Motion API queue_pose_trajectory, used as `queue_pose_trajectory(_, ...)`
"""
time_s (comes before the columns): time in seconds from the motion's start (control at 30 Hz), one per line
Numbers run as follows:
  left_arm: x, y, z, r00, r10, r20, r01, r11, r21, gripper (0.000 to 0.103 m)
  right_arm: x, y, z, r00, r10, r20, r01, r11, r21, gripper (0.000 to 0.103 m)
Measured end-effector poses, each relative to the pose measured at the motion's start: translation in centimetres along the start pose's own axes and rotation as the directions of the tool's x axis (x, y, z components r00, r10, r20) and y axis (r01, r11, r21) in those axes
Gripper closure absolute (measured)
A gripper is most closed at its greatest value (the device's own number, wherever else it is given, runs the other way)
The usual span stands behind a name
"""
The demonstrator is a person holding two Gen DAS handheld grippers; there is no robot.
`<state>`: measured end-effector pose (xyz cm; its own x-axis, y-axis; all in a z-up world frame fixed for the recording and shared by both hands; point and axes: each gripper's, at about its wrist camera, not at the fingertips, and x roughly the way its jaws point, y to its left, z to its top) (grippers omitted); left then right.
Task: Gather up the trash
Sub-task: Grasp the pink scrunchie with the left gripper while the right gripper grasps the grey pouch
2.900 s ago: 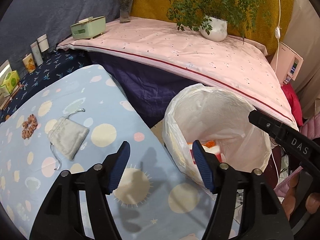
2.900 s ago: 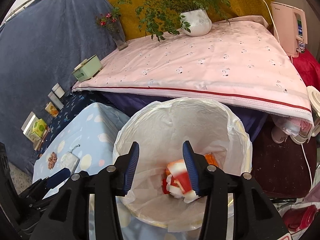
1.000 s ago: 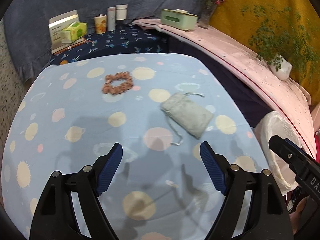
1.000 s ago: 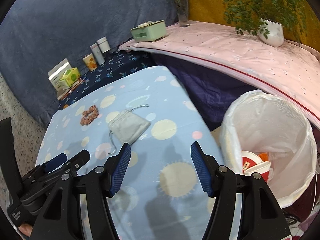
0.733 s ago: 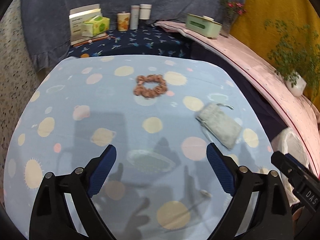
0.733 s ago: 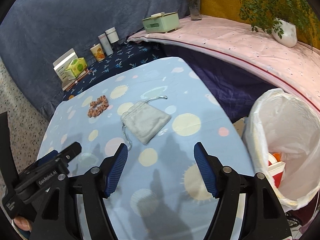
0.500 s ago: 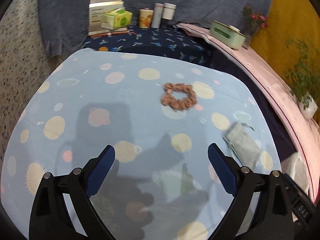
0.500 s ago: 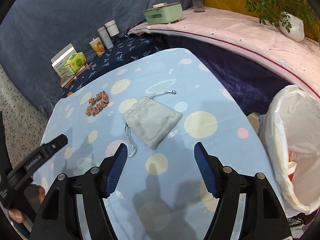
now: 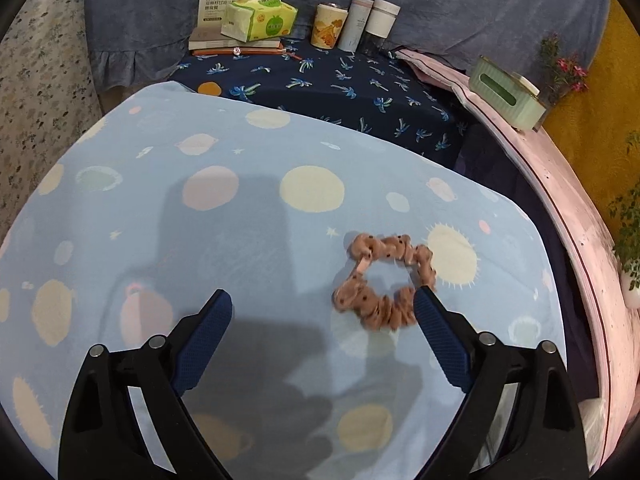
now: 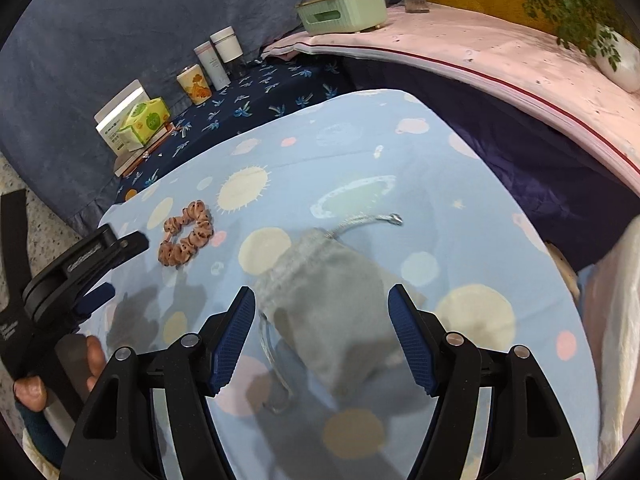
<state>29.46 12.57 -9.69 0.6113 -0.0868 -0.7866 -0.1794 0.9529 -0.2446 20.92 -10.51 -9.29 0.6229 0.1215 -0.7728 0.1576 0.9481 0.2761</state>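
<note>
Above the blue cloth (image 9: 248, 240), the left gripper (image 9: 322, 310) is closing from wide, nothing gripped; a scrunchie (image 9: 384, 280) lies just inside its right finger. Meanwhile, in the right wrist view, the right gripper (image 10: 321, 306) hangs open over a grey pouch (image 10: 332, 312), pads apart from it.

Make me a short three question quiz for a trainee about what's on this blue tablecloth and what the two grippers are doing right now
1. True or false: the right gripper grips the grey pouch.
2. Which item lies nearest the left gripper? A) pink scrunchie B) paper cup C) tissue pack
3. Fill in: the pouch's drawstring end points toward the ____ tissue box.

Key: 1 false, jaws open above it. 2 A. 3 green.
</note>
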Motion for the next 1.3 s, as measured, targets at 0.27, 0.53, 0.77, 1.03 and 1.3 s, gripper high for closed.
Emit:
queue_pose_trajectory(0.27,2.9,-1.0,0.4,0.999,0.050,-0.021,-0.050,0.998,0.039,0.052,3.3,1.9,0.7,0.999,0.009,-0.033,-0.011,0.999,-0.051,0.041)
queue_pose_trajectory(0.53,2.3,-1.1,-0.8,0.998,0.063,-0.009,-0.061,0.992,0.107,0.095,3.8,3.1,-0.4,0.997,-0.081,-0.013,0.078,0.986,-0.146,0.070)
queue_pose_trajectory(0.77,-0.1,-1.5,-4.1,0.999,0.041,-0.032,-0.036,0.989,0.142,0.096,2.3,1.9,-1.8,0.998,-0.058,-0.036,0.053,0.992,-0.113,0.091)
queue_pose_trajectory(1.03,-4.3,-0.7,-9.1,0.997,0.016,-0.069,-0.004,0.986,0.164,0.097,-1.1,0.7,-5.4,0.997,-0.017,-0.072,0.012,0.998,-0.066,0.093)
queue_pose_trajectory(1.3,-8.2,-1.3,-13.5,0.997,0.006,-0.081,0.012,0.975,0.221,0.097,-5.6,-0.4,-8.2,0.999,0.012,-0.052,-0.014,0.999,-0.053,0.094)
